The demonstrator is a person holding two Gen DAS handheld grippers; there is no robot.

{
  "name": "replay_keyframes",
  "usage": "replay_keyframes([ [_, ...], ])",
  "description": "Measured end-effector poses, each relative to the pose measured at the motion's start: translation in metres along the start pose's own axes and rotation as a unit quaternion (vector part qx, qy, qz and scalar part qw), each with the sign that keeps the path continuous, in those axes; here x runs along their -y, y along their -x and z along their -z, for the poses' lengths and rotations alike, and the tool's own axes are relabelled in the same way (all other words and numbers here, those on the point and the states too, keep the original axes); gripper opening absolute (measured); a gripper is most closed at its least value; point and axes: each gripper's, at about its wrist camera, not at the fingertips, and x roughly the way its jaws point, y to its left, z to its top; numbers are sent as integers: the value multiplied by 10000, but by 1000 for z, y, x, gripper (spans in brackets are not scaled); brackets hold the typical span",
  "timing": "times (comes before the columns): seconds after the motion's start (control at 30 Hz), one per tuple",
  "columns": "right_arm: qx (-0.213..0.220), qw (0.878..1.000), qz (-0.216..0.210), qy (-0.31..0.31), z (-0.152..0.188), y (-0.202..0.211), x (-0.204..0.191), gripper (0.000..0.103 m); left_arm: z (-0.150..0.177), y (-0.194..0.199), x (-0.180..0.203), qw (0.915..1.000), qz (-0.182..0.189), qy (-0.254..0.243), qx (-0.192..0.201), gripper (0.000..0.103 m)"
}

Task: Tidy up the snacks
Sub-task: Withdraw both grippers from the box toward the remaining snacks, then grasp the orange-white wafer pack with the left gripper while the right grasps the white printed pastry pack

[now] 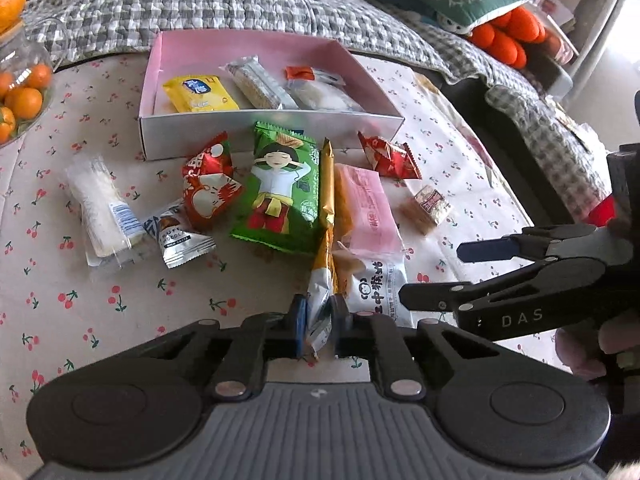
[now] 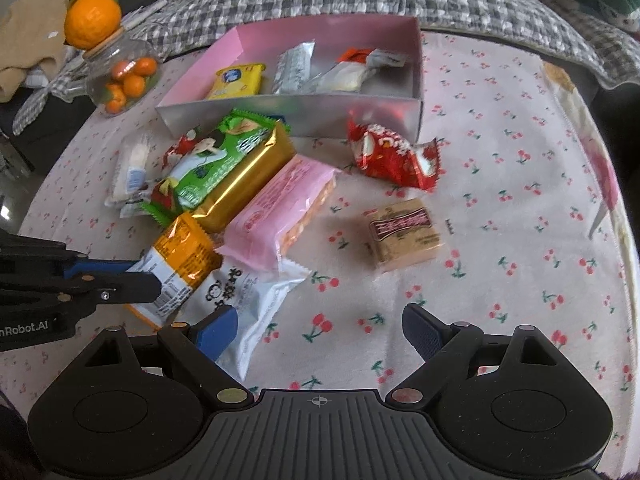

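Readable writing is scarce. The right gripper (image 1: 430, 276) carries "DAS" in pale letters on its arm in the left wrist view, and the left gripper (image 2: 146, 276) shows "nRobot.AI", cut off by the picture's edge, in the right wrist view. A small silver pack (image 1: 182, 240) has white lettering too small to make out. The white pack (image 2: 248, 300) has a cartoon face and large black Chinese characters. The tan square (image 2: 404, 234) has a dark red band with characters I cannot read. The green pack (image 1: 282, 192) shows a cartoon figure in white and red.

The left gripper (image 1: 318, 322) is clamped on the near end of the gold pack (image 1: 324, 280), its blue pads pressing the orange and white end from both sides. The pack runs away from the jaws between the green pack and the pink pack (image 1: 368, 208).

The right gripper (image 2: 320, 332) stands wide, nothing between its fingers but cherry-print cloth (image 2: 500, 160). Its left finger (image 2: 218, 332) lies over the corner of the white pack; whether it touches I cannot tell. The tan square lies ahead, apart from both fingers.

The box (image 1: 272, 130) sits behind the loose snacks, holding a yellow pack (image 1: 198, 94), a clear bar (image 1: 258, 82) and a white wrapped piece (image 1: 320, 94). Two red packs (image 1: 208, 182) (image 1: 386, 154) lie just before its front wall.
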Motion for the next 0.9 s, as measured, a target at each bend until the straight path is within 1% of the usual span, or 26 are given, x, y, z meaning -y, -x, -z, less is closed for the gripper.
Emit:
replay_keyframes([
  [0.13, -28, 10000, -72, 56, 1, -2, -7, 92, 6, 6, -9, 10000, -11, 14, 7, 11],
  [0.3, -58, 9998, -153, 74, 1, -5, -17, 92, 11, 13, -26, 9998, -32, 179, -13, 11],
  [0.5, -77, 9997, -124, 198, 0, -13, -35, 92, 18, 20, -43, 9995, -184, 249, -6, 16],
  [0.57, -53, 9996, -109, 266, -1, -15, -42, 91, 21, 22, -47, 9995, -246, 221, 3, 23],
  [0.6, -43, 9995, -112, 283, -1, -16, -44, 92, 22, 23, -48, 9995, -263, 199, 20, 24],
  [0.7, 15, 9994, -83, 324, 0, -18, -52, 92, 25, 24, -47, 9995, -314, 44, 35, 35],
  [0.77, 99, 9994, -30, 342, 1, -19, -55, 92, 26, 24, -46, 9993, -381, -43, 55, 50],
  [0.9, 251, 9965, 280, 741, 7, -24, -64, 92, 25, 22, -43, 9990, -417, -123, 62, 56],
])
